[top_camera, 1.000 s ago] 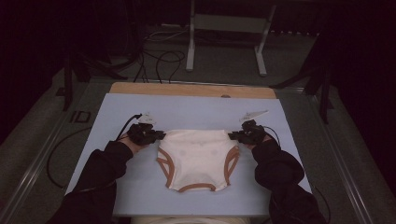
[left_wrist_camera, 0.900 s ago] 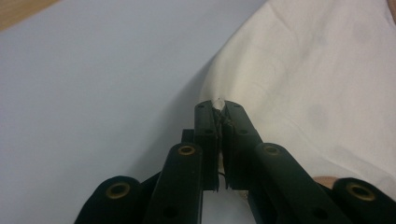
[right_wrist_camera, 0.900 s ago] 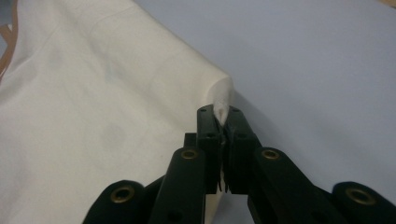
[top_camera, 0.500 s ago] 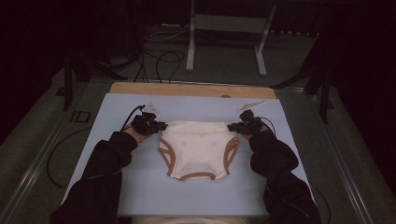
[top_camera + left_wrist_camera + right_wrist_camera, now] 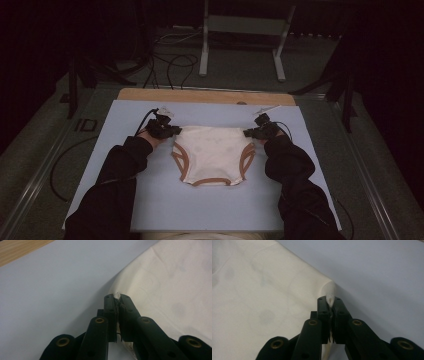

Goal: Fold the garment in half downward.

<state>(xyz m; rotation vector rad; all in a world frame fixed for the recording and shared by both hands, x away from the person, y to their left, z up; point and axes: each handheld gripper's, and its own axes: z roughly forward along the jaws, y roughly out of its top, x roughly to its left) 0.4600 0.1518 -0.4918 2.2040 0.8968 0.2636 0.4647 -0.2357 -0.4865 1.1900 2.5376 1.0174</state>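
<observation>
We have both pairs of jaws pinched together on cloth: our left gripper (image 5: 117,298) clamps one top corner of the cream underpants (image 5: 212,152), and our right gripper (image 5: 331,301) clamps the other, a little nub of fabric poking out past each set of tips. We hold the two waist corners so the band is stretched straight between our hands, which keeps the garment flat and square instead of bunched. The underpants lie spread near the middle of the pale blue mat (image 5: 125,115), waist toward the far wooden edge (image 5: 150,95), brown-trimmed leg openings toward us. Judging by this, we are laying them out smooth, likely ahead of a fold.
</observation>
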